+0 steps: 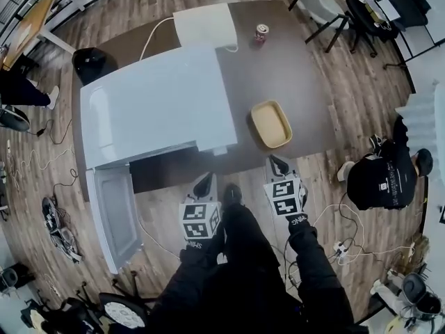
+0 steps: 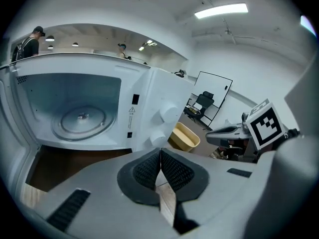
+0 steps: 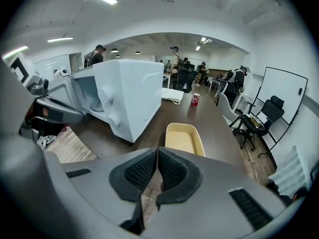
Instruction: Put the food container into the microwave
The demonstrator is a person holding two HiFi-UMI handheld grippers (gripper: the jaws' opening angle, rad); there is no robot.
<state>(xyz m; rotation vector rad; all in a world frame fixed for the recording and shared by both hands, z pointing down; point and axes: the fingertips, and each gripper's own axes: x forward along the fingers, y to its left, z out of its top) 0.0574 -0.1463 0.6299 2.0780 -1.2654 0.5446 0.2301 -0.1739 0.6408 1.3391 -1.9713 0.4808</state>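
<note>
On the dark table (image 1: 306, 82) in front of me, the white microwave (image 1: 156, 103) fills the left part. Its door (image 1: 115, 214) is swung wide out past the table's front edge, and the cavity holds nothing but its turntable (image 2: 79, 118). The beige food container (image 1: 270, 124) lies on the table right of the microwave, apart from it and near the front edge, with nothing touching it. The left hand-held gripper (image 1: 204, 185) faces the open cavity and the right hand-held gripper (image 1: 279, 165) faces the container, each with its jaws pressed together on nothing.

I judge the pickup not yet begun. Next I'd part the right jaws, pinch a container wall, lift, and carry it left around the microwave's front corner. That path looks open, save for my left hand-held gripper standing in it.
</note>
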